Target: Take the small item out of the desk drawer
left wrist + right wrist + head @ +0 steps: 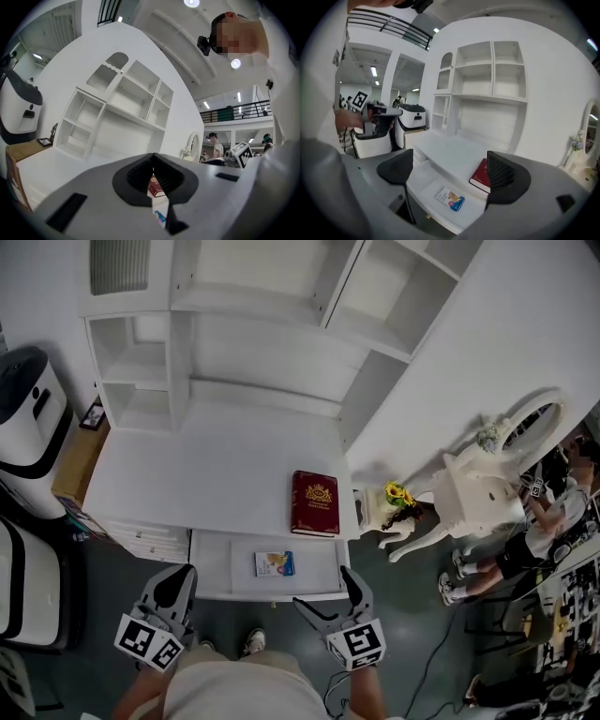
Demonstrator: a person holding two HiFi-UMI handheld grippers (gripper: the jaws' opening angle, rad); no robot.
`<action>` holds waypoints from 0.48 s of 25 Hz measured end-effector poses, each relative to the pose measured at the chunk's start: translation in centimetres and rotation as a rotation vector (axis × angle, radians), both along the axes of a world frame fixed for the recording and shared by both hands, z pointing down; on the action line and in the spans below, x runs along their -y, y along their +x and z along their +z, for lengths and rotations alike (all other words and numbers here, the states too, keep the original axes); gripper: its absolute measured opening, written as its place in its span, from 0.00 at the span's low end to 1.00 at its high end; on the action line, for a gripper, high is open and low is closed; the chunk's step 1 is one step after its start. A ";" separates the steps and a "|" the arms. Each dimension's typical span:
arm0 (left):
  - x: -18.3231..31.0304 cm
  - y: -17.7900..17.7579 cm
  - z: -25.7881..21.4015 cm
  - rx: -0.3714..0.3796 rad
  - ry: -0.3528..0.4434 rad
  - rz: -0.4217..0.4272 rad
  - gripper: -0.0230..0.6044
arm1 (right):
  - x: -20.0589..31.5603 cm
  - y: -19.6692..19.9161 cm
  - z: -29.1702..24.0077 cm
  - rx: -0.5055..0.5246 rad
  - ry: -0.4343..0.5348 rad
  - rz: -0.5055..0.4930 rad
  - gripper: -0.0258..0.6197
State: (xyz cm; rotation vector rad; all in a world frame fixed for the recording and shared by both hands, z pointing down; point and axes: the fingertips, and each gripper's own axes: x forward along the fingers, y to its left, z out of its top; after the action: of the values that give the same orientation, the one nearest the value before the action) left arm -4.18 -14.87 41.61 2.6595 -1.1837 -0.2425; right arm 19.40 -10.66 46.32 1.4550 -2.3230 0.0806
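packet [275,563]: lying flat in the open drawer [272,594], at 12 o'clock from both grippers
left gripper [153,158]: jaws pressing together, empty; its view is catching only a sliver of the packet
right gripper [450,171]: jaws gaping wide, empty; its view is showing the whole packet

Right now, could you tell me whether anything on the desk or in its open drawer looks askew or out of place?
Nothing stands out. The red book lies flat and closed near the front edge of the desk, and the small packet lies flat in the open drawer; nothing spilled.

Packet [275,563] in drawer [214,563]; book [315,503] behind
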 end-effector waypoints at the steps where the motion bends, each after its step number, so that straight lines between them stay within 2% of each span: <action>1: 0.2 0.0 0.0 0.002 -0.002 -0.015 0.06 | 0.6 0.1 1.3 -0.037 -0.022 -0.032 0.81; 5: 0.5 0.0 0.1 0.021 -0.011 -0.073 0.06 | 2.9 0.1 6.7 -0.169 -0.126 -0.157 0.81; 12: 0.5 -1.9 2.2 0.066 -0.083 -0.193 0.06 | 5.8 -0.9 14.0 -0.298 -0.238 -0.352 0.81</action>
State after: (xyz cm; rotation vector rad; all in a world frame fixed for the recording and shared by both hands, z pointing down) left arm -6.04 -15.36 43.79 2.5014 -1.4402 -0.1341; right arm 18.54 -16.43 60.34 0.8659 -2.1971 0.0365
